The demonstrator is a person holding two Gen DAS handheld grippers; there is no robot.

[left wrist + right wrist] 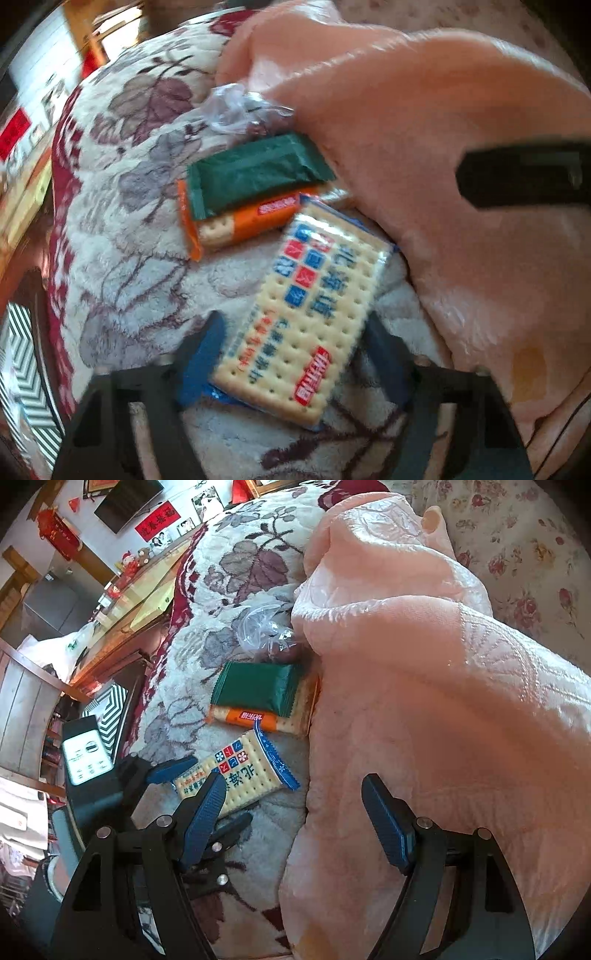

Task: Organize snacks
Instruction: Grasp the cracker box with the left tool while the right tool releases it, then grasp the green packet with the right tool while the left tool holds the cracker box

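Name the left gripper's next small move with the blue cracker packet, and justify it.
Probably lift the blue cracker packet slightly. The left gripper has a finger on each side of it, seemingly closed, while it still lies on the floral blanket, its far end near the orange packet.

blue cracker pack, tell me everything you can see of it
The blue cracker pack is a flat rectangular packet: a clear front showing pale, dotted crackers, blue crimped end seals, blue and red squares, large blue Chinese characters and a red logo. It lies flat on the floral blanket, angled, its far end by the orange pack and the pink quilt. The left claw straddles its near end, one blue finger on each side; whether they press it is unclear. The right claw hovers open nearby.
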